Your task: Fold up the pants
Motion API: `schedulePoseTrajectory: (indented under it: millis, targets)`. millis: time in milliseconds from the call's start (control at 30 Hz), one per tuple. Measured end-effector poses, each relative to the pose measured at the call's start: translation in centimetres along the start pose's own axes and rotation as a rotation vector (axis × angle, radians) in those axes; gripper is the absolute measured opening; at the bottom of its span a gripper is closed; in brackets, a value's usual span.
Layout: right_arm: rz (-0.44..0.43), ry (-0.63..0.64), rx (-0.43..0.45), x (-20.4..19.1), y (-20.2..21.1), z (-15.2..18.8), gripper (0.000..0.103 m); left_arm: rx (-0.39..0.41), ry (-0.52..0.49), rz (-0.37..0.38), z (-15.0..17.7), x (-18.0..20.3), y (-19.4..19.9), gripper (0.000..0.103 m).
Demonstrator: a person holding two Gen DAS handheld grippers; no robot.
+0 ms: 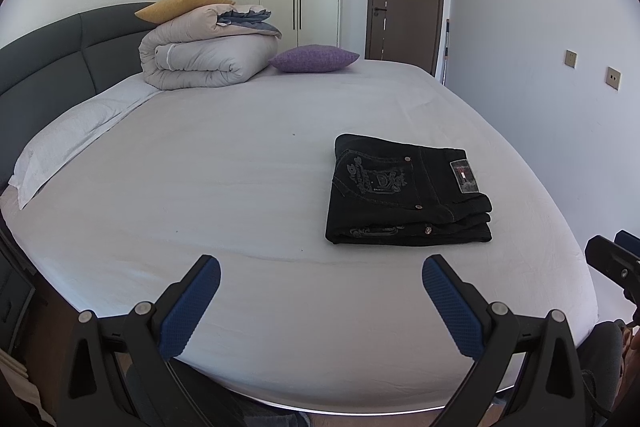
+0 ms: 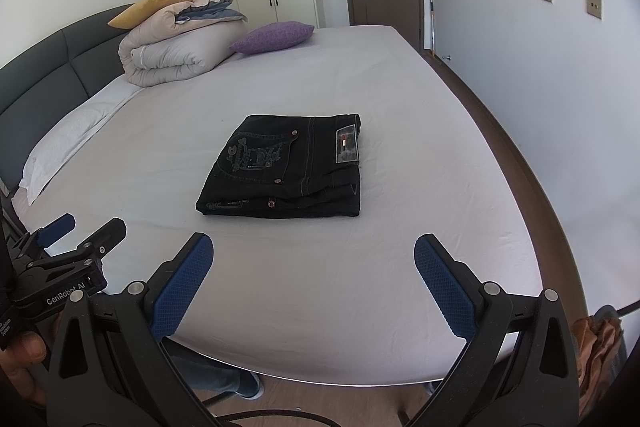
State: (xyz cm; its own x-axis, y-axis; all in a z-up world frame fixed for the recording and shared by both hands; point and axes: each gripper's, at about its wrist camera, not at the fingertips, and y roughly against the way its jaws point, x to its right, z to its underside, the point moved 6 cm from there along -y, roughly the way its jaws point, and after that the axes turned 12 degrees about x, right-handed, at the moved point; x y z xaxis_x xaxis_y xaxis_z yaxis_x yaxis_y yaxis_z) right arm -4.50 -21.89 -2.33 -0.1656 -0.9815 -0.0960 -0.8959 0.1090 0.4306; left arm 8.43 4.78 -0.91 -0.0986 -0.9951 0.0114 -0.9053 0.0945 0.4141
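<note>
While both grippers hang spread and empty over the near edge of the bed, the pants lie folded on the sheet.

The left gripper has its blue pads wide apart with nothing between them; in its view the pants sit at about 1 o'clock, well clear of the fingertips. The right gripper is likewise splayed and holds nothing, and in its view the pants lie near 12 o'clock, a flat dark stack with the stitched back pocket and waistband patch facing up. A rolled duvet with a yellow cushion on top sits at 11 o'clock by the headboard, a purple cushion just beside it. A white pillow lies at 9 o'clock. A hand shows at the lower left of the right view.
</note>
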Motion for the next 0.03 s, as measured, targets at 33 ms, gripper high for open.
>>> schedulePoseTrajectory:
  millis: [33]
  targets:
    - [-0.001, -0.001, -0.002, 0.04, -0.04, 0.1, 0.103, 0.0, 0.001, 0.001, -0.01, -0.01, -0.02, 0.103]
